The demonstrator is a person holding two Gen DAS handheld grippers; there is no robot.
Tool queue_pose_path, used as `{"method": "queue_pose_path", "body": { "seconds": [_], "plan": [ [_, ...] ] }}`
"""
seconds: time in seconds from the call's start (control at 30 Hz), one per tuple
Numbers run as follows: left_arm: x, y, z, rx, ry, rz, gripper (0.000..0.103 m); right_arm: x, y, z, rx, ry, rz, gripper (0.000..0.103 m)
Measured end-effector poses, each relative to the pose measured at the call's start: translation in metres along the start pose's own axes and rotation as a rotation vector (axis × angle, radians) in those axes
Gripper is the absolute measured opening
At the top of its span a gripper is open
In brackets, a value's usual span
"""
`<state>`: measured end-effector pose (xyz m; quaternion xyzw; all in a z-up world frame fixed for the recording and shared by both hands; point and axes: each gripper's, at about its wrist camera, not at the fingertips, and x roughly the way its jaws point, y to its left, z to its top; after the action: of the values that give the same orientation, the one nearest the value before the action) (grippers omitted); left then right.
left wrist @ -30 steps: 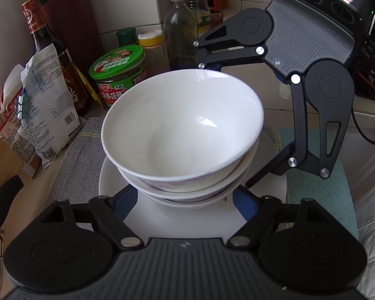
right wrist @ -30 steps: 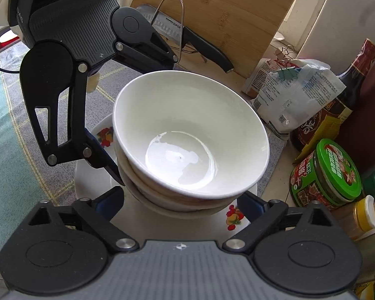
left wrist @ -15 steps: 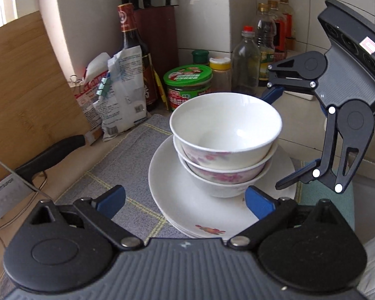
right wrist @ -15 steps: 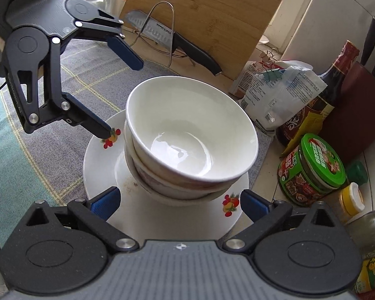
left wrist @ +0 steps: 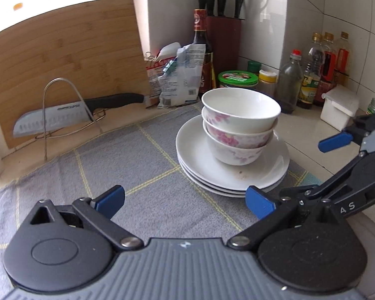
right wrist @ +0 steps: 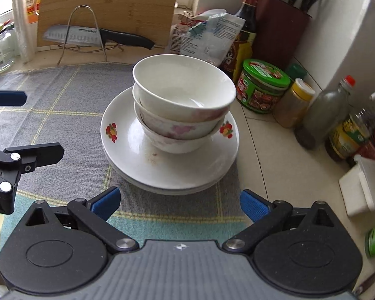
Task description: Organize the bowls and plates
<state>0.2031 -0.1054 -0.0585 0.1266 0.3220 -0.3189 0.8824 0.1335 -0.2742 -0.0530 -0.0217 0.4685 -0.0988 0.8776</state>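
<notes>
Three nested white bowls (left wrist: 240,125) with pink flowers stand on a stack of three white plates (left wrist: 200,150) on a grey checked cloth. In the right wrist view the bowls (right wrist: 182,100) sit on the plates (right wrist: 127,150), whose rim carries red fruit prints. My left gripper (left wrist: 185,200) is open and empty, short of the plates' near edge. My right gripper (right wrist: 180,202) is also open and empty, just in front of the plates. Each gripper shows at the edge of the other's view, the left gripper (right wrist: 25,125) to the left of the stack.
A knife (left wrist: 70,117) rests in a wire rack before a bamboo cutting board (left wrist: 62,57). Bags, a dark sauce bottle (left wrist: 202,50), a knife block, a green-lidded jar (right wrist: 262,87), several bottles and a white box (left wrist: 340,110) crowd the back and right.
Both grippers have drawn back from the bowl stack and rolled level. The left jaws, which stood close around the bowls' base, have spread wide. Bowls and plates stay in place.
</notes>
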Motion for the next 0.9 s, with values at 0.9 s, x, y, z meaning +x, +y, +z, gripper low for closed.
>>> {"method": "queue_pose_path", "body": {
  "seconds": [0.9],
  "plan": [
    [-0.073,-0.001,0.006,-0.059,-0.004,0.014,0.102,-0.085,0.025,-0.015,0.29,-0.092,-0.108,0.103]
  ]
}}
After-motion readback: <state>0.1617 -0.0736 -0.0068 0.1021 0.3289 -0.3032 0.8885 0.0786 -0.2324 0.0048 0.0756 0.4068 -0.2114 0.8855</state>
